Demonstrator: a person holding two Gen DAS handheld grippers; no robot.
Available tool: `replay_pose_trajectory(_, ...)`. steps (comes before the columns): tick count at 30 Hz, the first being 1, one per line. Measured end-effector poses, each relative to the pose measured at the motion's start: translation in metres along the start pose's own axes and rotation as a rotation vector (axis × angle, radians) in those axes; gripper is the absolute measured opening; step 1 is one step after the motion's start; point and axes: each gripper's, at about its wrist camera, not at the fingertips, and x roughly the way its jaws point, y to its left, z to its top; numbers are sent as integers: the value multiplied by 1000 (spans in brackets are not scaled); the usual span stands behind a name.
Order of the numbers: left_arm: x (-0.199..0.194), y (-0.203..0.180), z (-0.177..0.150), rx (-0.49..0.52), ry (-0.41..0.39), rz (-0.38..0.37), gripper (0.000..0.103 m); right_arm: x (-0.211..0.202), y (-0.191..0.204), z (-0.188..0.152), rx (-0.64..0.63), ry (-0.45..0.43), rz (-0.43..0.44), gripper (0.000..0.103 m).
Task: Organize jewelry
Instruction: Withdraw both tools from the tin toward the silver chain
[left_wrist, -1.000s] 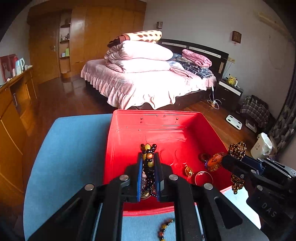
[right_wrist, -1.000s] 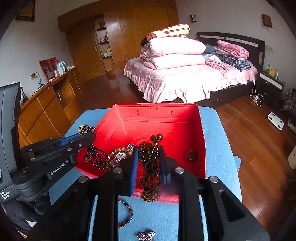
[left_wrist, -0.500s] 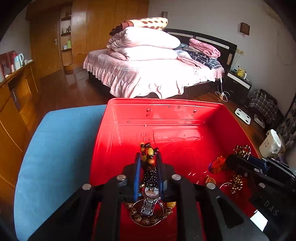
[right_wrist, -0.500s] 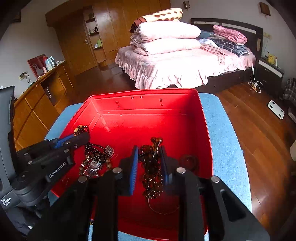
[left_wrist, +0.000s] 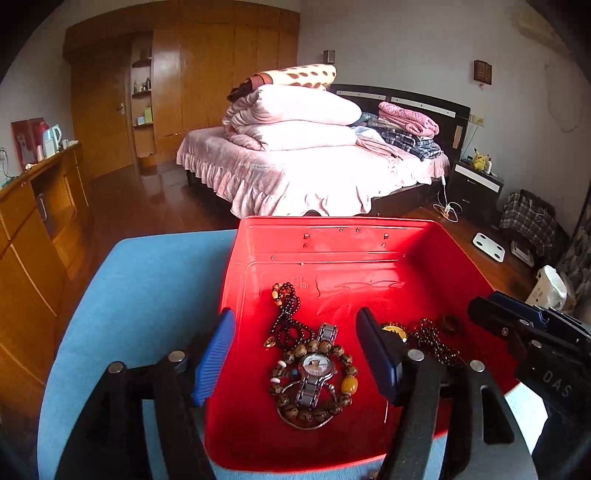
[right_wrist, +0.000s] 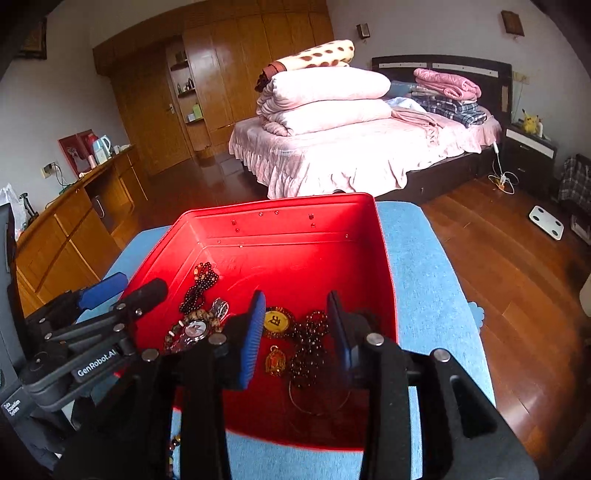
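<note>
A red tray (left_wrist: 332, 236) (right_wrist: 280, 210) sits on a blue-covered table. Inside lie a silver watch (left_wrist: 316, 365) over a wooden bead bracelet (left_wrist: 284, 398), a dark bead necklace (left_wrist: 286, 314) (right_wrist: 197, 291), a dark red bead strand (left_wrist: 432, 341) (right_wrist: 308, 347), a gold round pendant (right_wrist: 277, 321) and a small red-gold charm (right_wrist: 275, 362). My left gripper (left_wrist: 295, 339) is open and empty above the watch. My right gripper (right_wrist: 297, 328) is open and empty above the dark red strand and pendants.
The blue table cover (left_wrist: 147, 295) (right_wrist: 424, 280) surrounds the tray. A beaded bracelet (right_wrist: 171, 446) lies on it near the front edge. A wooden cabinet (left_wrist: 33, 229) stands left, a bed (left_wrist: 314, 166) beyond the table, and wood floor (right_wrist: 517, 266) to the right.
Both grippers have opened and let their bead strands fall into the red tray. The dark necklace and the dark red strand now lie on the tray floor.
</note>
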Motion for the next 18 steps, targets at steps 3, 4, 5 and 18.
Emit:
replay_pose_trajectory(3, -21, 3, -11, -8, -30, -3, 76, -22, 1, -13, -6, -34, 8, 40)
replay_pose_trajectory(4, -27, 2, -16, -6, -37, -3, 80, -29, 2, -19, -11, -39, 12, 40)
replay_pose_trajectory(5, -34, 3, -21, -2, -42, -3, 82, -35, 3, -25, -19, -43, 16, 40)
replay_pose_trajectory(18, -67, 16, -92, -29, 35, 23, 95, -60, 12, -108, -75, 64, 0, 70)
